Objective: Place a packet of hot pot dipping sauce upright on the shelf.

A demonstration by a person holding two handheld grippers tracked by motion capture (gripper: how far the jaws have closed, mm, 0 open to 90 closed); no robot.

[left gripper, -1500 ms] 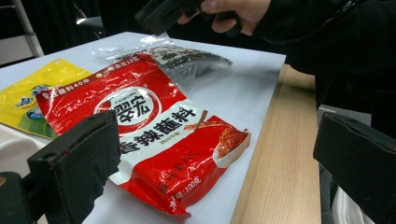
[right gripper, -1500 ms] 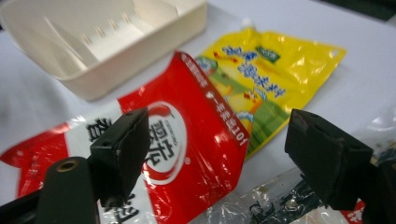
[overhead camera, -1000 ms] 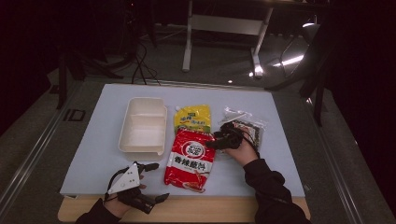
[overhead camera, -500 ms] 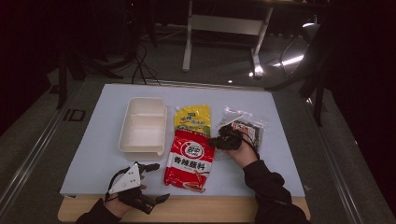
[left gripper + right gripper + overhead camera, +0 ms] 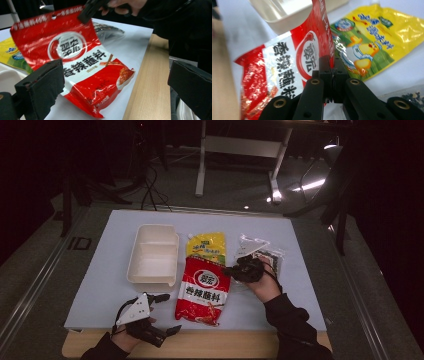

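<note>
A red snack packet (image 5: 204, 290) lies in the middle of the table, its top right corner raised. My right gripper (image 5: 228, 269) is shut on that corner; its jaws have just been closing, with the packet's edge (image 5: 325, 37) pinched between the pads. In the left gripper view the packet (image 5: 75, 57) curls up toward the right gripper (image 5: 87, 12). My left gripper (image 5: 169, 313) rests at the table's front left edge, open and holding nothing, its jaws wide apart and pointing at the packet.
A yellow packet (image 5: 206, 247) lies just behind the red one. A white two-compartment box (image 5: 152, 252) stands to its left. A clear bag with dark contents (image 5: 264, 255) lies under the right hand. A wooden strip (image 5: 240, 345) runs along the table's front edge.
The right gripper has closed on the red packet's top corner and risen a little, lifting that corner off the table. The left gripper has stayed put.
</note>
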